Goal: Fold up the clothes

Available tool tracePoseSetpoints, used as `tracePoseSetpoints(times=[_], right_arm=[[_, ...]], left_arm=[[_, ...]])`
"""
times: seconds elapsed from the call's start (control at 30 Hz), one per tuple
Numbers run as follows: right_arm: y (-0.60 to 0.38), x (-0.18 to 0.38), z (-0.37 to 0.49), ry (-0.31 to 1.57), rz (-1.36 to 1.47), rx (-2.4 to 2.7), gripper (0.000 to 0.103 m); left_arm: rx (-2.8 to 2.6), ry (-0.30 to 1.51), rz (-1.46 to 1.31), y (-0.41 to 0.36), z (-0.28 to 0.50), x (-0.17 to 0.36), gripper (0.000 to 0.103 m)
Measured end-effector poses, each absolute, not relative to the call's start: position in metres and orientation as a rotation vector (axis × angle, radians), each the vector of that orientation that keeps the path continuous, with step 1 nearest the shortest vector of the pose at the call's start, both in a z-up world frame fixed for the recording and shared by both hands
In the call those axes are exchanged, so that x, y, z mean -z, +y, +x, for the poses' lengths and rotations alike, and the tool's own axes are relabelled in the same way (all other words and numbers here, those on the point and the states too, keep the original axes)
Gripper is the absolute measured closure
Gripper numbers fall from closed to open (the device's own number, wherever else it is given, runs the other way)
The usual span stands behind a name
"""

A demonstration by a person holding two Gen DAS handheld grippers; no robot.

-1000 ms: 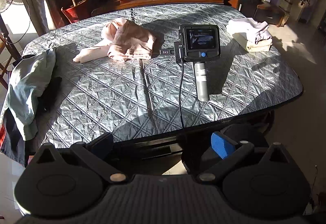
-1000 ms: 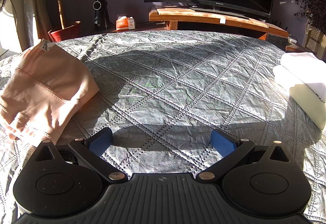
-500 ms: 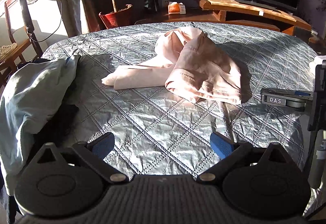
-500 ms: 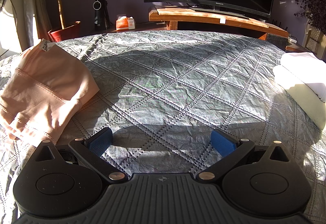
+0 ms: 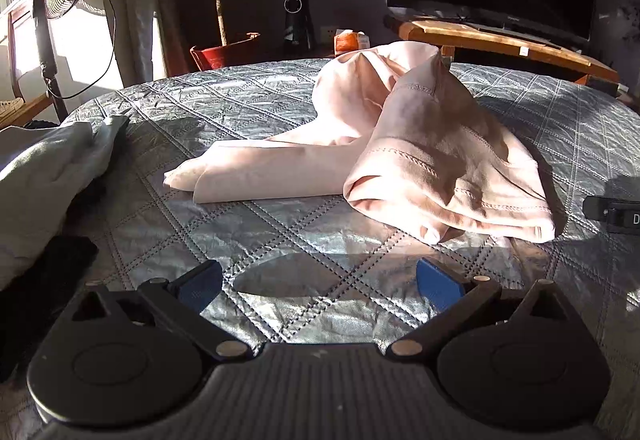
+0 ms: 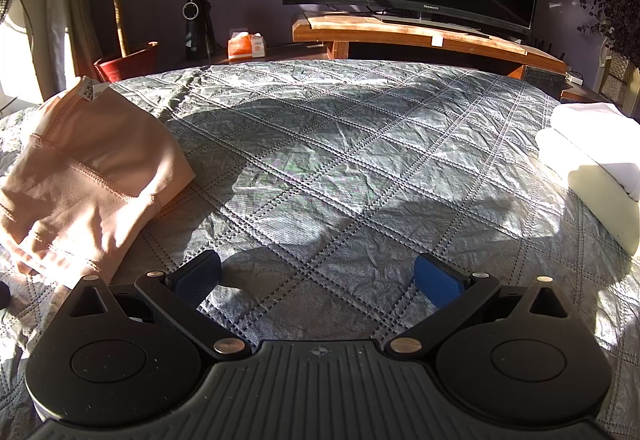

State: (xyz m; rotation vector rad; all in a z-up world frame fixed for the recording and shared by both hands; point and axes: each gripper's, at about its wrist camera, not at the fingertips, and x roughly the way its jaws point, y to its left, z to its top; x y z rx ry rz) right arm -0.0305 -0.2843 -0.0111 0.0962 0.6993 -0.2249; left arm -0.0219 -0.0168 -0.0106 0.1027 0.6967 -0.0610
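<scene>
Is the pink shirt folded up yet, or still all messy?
Still messy. The pink garment lies in a crumpled heap on the gray quilt, one part humped up, another trailing out flat. No gripper touches it.

pink garment (image 6: 88,176): left part cut by right-wrist frame edge, tag print too small to read | folded white stack (image 6: 596,164): runs off right edge | black device (image 5: 614,210): cropped at left-wrist right edge, label only partly legible | grey-green garment (image 5: 44,176): cut at left edge
</scene>
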Motion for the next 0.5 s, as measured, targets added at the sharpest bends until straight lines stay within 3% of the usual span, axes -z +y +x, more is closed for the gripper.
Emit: tracePoseSetpoints(times=[0.5], right_arm=[[-0.2845,0.0113,-0.0306,0.699,0.096,0.225,0.0]], left_arm=[[0.067,0.703,0.045,-0.0106,-0.0196,0.011,0.0]])
